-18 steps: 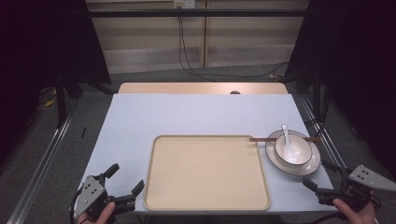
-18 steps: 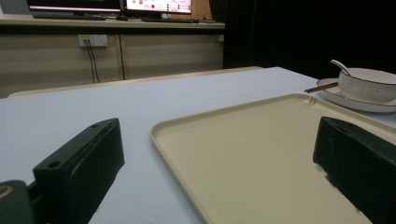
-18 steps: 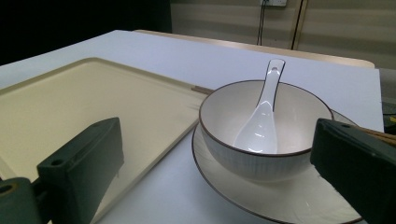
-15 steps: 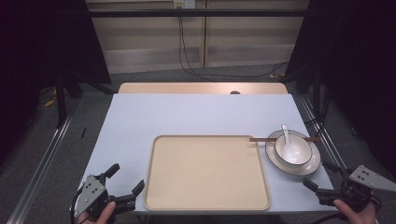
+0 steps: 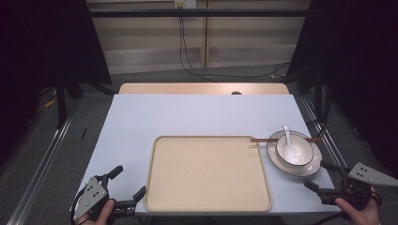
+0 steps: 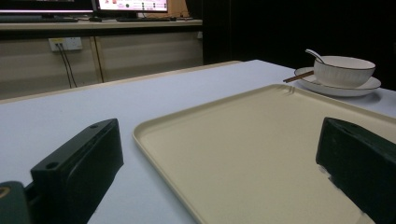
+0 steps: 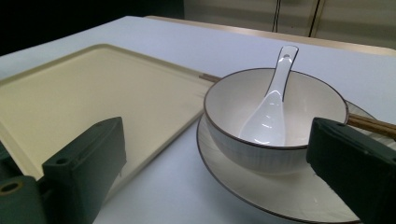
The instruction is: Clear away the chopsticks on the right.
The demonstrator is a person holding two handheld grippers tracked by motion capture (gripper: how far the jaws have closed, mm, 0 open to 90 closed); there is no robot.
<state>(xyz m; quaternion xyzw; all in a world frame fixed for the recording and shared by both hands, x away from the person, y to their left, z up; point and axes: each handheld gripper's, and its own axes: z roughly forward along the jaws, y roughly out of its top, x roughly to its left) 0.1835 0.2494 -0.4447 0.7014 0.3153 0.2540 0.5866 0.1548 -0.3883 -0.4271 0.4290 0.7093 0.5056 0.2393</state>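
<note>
Seen from above: a pale blue tabletop (image 5: pixel 187 117) with an empty beige tray (image 5: pixel 206 173) near its front edge. Just right of the tray, a white plate (image 5: pixel 274 161) carrying a white bowl (image 5: pixel 302 150), with a white spoon (image 5: pixel 288 143) resting inside, handle leaning on the far rim. A pair of brown chopsticks (image 5: pixel 260 140) lying across the plate behind the bowl, tips reaching onto the tray's far right corner.

At bottom right, the right gripper (image 5: pixel 324 176) held just short of the plate, jaws spread wide and empty, aimed at the bowl (image 7: pixel 275 121). At bottom left, the left gripper (image 5: pixel 126 183) held at the tray's near left corner, jaws likewise wide and empty, straddling that corner (image 6: pixel 140 133) without clearly touching it.

Likely next: taking hold of the bowl or plate to shift it toward the tray. Risks from here: a jaw closing on the smooth, curved bowl wall and slipping; a tilt sending the loose spoon sliding out; a nudge to the plate rolling the unsecured chopsticks off onto the tabletop; a low approach striking the plate rim and pushing the whole stack away.
</note>
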